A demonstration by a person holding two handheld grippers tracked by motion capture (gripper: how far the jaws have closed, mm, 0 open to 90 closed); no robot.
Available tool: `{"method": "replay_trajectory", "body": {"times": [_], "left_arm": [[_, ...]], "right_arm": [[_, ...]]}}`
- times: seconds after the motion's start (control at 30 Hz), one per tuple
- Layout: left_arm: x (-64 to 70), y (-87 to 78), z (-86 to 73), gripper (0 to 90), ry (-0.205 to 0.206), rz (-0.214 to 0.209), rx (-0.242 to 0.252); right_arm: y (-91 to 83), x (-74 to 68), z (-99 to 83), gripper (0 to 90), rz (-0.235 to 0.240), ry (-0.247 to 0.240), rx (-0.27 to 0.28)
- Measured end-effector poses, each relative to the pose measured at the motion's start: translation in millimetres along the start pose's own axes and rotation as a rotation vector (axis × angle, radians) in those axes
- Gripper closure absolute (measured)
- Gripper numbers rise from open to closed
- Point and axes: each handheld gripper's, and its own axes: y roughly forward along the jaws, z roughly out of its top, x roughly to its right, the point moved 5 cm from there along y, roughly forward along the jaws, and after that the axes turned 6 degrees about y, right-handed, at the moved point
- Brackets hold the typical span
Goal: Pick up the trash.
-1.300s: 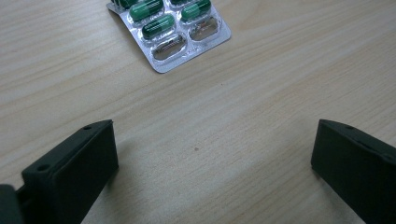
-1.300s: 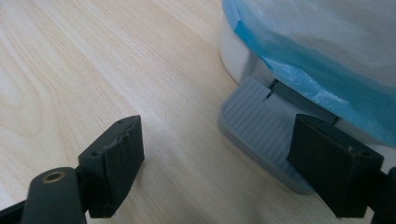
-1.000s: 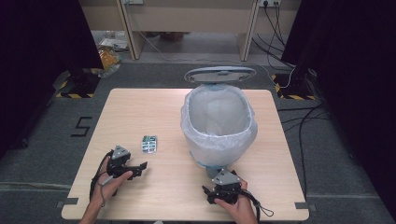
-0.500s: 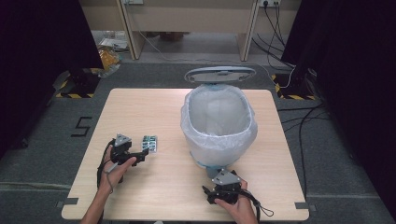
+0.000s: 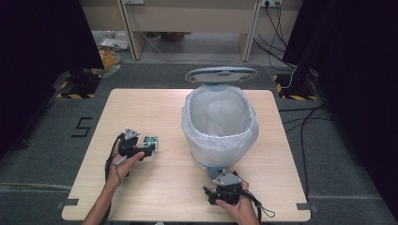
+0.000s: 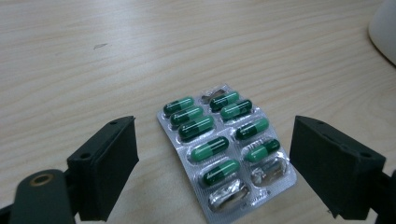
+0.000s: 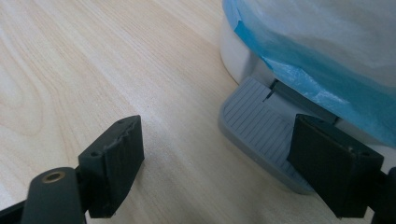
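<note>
Jaws spread wide, the left hand-held gripper (image 6: 212,154) straddles the blister pack (image 6: 225,149), tilted down.

Blister pack (image 5: 151,143): on table (image 5: 141,108), left of bin (image 5: 219,126)
Pedal (image 7: 261,128): before bin, on table
Lid (image 5: 220,75): behind bin

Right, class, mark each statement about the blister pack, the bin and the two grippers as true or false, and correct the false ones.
1. The blister pack lies flat on the table. True.
2. The left gripper is shut on the pack. False: its jaws stand open on either side of it.
3. The bin has its lid raised. True.
4. Every pocket of the pack holds a capsule. False: some near ones are empty.
5. The right gripper holds the pedal. False: it is open.
</note>
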Motion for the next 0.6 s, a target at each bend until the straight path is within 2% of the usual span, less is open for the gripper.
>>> {"method": "replay_trajectory", "body": {"times": [0.2, 0.27, 0.33, 0.47, 0.6], "left_arm": [[1.6, 9.2, 2.0, 14.9, -0.009, 0.004, -0.005], [1.9, 15.4, 2.3, 14.9, -0.027, 0.001, -0.006], [1.9, 20.3, 1.5, 15.0, -0.023, 0.005, -0.017], [0.1, 21.9, 3.7, 15.3, -0.024, 0.007, -0.009], [-0.9, 22.6, 2.8, 16.1, -0.022, 0.014, -0.022]], "right_arm": [[-0.1, 0.0, -0.1, 18.4, 0.001, 0.0, -0.001], [-0.2, -0.2, -0.2, 18.4, 0.002, 0.003, -0.001], [-0.1, 0.1, -0.1, 18.4, 0.002, -0.001, -0.001], [-0.1, -0.1, -0.2, 18.4, -0.001, -0.003, -0.002], [0.1, -0.6, -0.3, 18.4, -0.003, -0.003, -0.001]]}}
